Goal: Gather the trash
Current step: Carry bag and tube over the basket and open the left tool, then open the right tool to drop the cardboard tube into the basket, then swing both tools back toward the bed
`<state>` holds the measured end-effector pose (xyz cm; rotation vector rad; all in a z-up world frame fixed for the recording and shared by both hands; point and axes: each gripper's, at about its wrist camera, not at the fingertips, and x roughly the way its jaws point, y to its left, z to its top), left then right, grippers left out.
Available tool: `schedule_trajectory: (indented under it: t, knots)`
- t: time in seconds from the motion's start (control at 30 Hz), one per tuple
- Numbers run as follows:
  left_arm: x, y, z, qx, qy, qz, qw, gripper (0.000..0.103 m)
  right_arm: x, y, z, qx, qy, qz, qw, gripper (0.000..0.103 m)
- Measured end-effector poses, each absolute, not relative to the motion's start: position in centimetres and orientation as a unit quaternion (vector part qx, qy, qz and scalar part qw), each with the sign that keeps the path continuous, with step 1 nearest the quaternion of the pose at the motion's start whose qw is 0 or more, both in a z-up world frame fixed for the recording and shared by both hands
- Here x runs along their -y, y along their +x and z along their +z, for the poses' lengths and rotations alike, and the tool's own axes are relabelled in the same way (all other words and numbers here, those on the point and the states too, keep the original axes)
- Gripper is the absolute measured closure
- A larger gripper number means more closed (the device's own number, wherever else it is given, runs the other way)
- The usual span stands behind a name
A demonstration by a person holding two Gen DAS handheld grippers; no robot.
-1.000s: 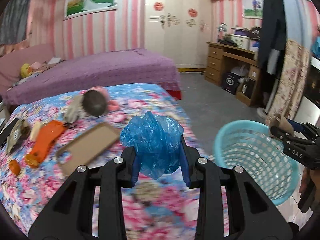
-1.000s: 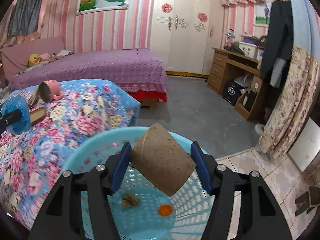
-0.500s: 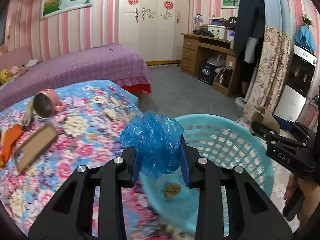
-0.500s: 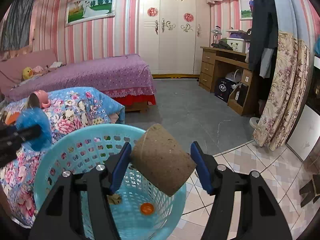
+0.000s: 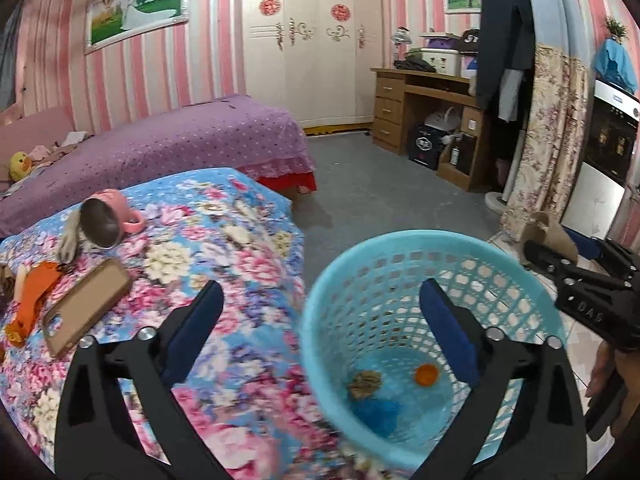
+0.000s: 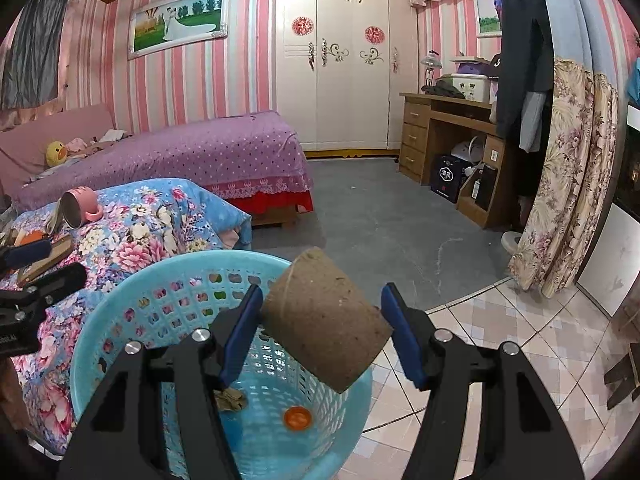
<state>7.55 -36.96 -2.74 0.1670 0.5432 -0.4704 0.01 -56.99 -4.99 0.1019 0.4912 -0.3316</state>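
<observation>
One cardboard tube [image 6: 326, 322], long axis tilted down-right, between right tongs [image 6: 322, 334].

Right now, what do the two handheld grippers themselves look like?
Both match: the left gripper and the right gripper have matte black angular frames, silver round bolts at the joints, and two fingers faced with dark blue pads. Seen from the left wrist camera, the right gripper's black side carries small white lettering.

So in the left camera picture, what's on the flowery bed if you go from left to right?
Orange toy → brown phone case → pink mug → then, off the bed, the blue basket.
</observation>
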Motion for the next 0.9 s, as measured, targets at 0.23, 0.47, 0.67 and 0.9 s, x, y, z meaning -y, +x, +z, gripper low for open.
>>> schedule_trajectory:
  t: [0.23,0.47,0.67,0.9]
  knots:
    - [34.1,8.3,-2.3,-0.262,0.065,-0.209,0.940,0.006,56.0,0.6,-4.7,-0.239,0.049,-0.154,0.957,0.038]
    - [32.4,8.4,-1.9,-0.253,0.062,-0.193,0.946,0.006,54.6,1.1,-4.4,-0.233,0.040,-0.156,0.959,0.021]
    - [30.7,8.6,-1.8,-0.253,0.055,-0.182,0.949,0.006,53.5,1.9,-4.1,-0.228,0.039,-0.157,0.960,0.009]
    - [28.7,9.1,-1.0,-0.244,0.049,-0.168,0.954,0.006,52.2,2.8,-3.9,-0.233,0.020,-0.169,0.958,0.005]
